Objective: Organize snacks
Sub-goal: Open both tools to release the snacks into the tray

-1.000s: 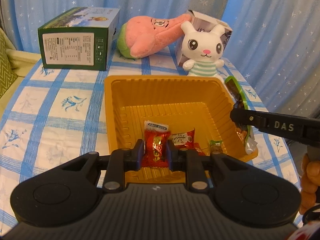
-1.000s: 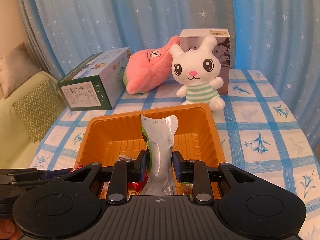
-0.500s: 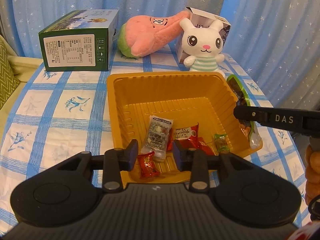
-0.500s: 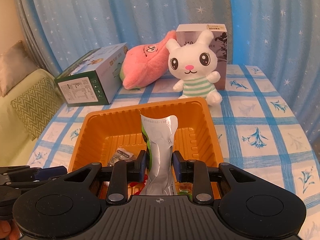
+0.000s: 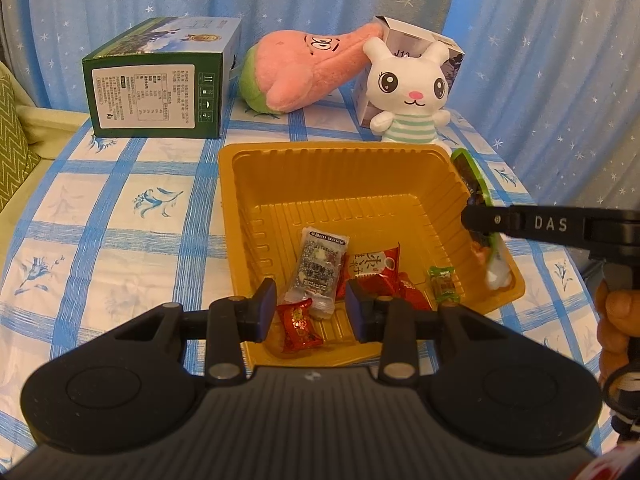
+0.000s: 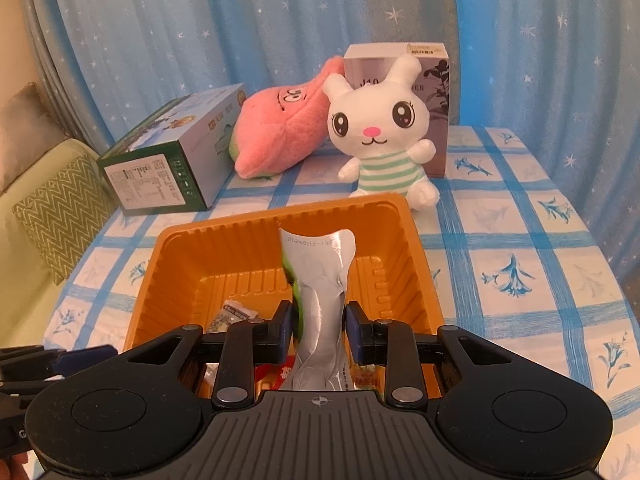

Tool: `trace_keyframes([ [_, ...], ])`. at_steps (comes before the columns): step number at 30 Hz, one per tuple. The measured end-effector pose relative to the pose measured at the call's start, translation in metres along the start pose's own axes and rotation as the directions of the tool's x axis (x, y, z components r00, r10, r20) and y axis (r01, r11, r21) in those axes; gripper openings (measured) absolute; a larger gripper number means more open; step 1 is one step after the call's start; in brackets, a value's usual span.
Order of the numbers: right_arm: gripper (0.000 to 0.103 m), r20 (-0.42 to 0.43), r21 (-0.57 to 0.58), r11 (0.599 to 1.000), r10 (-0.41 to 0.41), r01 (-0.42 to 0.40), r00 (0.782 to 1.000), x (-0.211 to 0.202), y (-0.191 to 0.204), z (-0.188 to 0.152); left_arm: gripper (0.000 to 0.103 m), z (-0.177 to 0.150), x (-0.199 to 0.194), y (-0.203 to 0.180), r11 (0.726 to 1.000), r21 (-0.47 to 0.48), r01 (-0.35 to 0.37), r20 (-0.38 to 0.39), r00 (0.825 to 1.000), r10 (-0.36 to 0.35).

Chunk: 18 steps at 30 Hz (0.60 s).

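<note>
The left gripper [image 5: 311, 312] hangs over the near edge of the square orange plastic tray [image 5: 256, 200], fingers narrowly parted and empty above a small red-wrapped candy [image 5: 298, 326] lying in the tray beside other wrapped snacks [image 5: 320, 270]. To the right, the right gripper [image 6: 318, 330] pinches a silver-and-green foil snack pouch [image 6: 320, 280] upright over the tray's right side.

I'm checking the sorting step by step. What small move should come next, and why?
Probably open the right gripper to drop its pouch into the tray. The pouch is clamped and hangs over the tray's inside, where other snacks lie. The left gripper has just opened; the red candy lies free in the tray below it.
</note>
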State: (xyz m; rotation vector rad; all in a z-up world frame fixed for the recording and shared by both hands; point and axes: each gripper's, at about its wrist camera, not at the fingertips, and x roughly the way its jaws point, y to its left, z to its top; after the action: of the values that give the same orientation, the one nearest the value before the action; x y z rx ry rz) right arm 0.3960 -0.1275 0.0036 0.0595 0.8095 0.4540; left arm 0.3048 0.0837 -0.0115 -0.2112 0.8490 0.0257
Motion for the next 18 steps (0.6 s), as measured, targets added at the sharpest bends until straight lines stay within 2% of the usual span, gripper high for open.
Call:
trace_keyframes([
  [2,0.029,0.017,0.007,1.0,0.008,-0.008,1.0,-0.001,-0.001,0.0,0.033,-0.001,-0.001,0.002,1.0,-0.004,0.001,0.001,1.0,-0.001],
  [3,0.033,0.019,0.015,1.0,0.009,-0.009,1.0,-0.002,-0.001,0.001,0.034,-0.002,-0.002,0.002,1.0,-0.007,0.001,0.002,1.0,-0.001],
  [5,0.052,0.029,0.029,0.999,0.013,-0.014,0.999,-0.005,-0.003,0.001,0.035,-0.004,-0.005,0.003,1.0,-0.012,0.003,0.005,1.0,-0.003],
  [12,0.054,0.032,0.051,0.999,0.011,-0.012,0.999,-0.026,-0.011,-0.012,0.041,-0.018,-0.019,0.002,0.999,-0.034,0.018,0.014,1.0,-0.017],
  [18,0.054,0.022,0.076,0.997,0.005,-0.007,1.0,-0.055,-0.018,-0.039,0.049,-0.034,-0.041,-0.005,0.998,-0.048,0.027,0.023,0.999,-0.026],
])
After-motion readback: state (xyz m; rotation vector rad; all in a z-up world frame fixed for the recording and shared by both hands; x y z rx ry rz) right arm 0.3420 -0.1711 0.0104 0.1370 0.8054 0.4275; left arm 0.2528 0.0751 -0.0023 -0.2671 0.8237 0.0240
